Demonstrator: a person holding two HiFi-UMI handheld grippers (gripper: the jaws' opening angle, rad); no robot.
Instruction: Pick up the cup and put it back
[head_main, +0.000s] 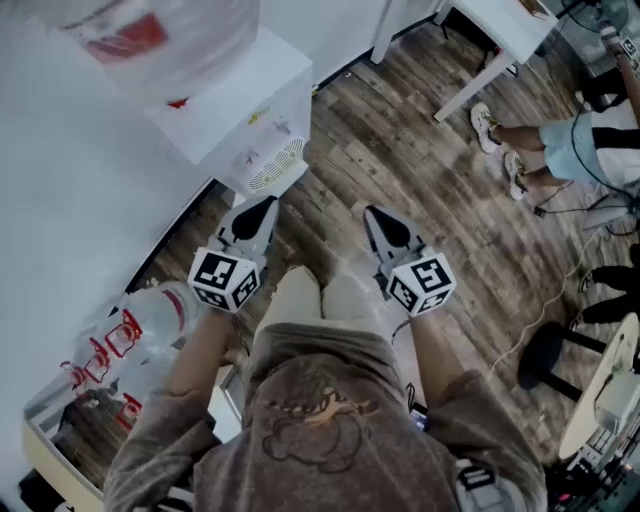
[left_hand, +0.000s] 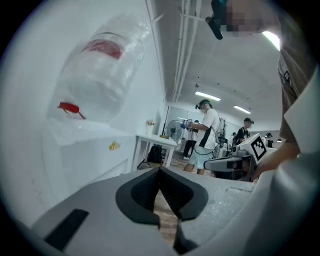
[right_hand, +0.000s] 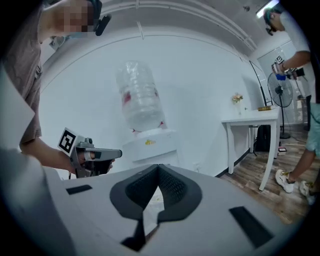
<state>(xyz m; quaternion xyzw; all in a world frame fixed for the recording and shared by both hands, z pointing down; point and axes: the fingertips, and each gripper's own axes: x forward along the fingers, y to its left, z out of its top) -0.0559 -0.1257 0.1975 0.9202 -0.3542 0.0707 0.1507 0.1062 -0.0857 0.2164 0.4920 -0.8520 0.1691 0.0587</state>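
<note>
No cup shows in any view. In the head view my left gripper (head_main: 262, 207) and right gripper (head_main: 375, 215) are held side by side above the wood floor. Both point at a white water dispenser (head_main: 255, 140) that carries an upturned clear bottle (head_main: 160, 40). Each gripper is shut, tips touching, with nothing between them. The left gripper (left_hand: 160, 170) has the dispenser (left_hand: 85, 150) close on its left in its own view. In the right gripper view the right gripper (right_hand: 159, 167) faces the dispenser (right_hand: 150, 145) straight on, and the left gripper (right_hand: 92, 157) shows at the left.
Spare water bottles (head_main: 140, 330) lie by the wall at lower left. A white table (head_main: 500, 40) stands at the upper right, with a person's legs (head_main: 560, 150) beside it. A black stool (head_main: 555, 355) and a cable are at the right. Other people and a fan (right_hand: 282, 92) stand further off.
</note>
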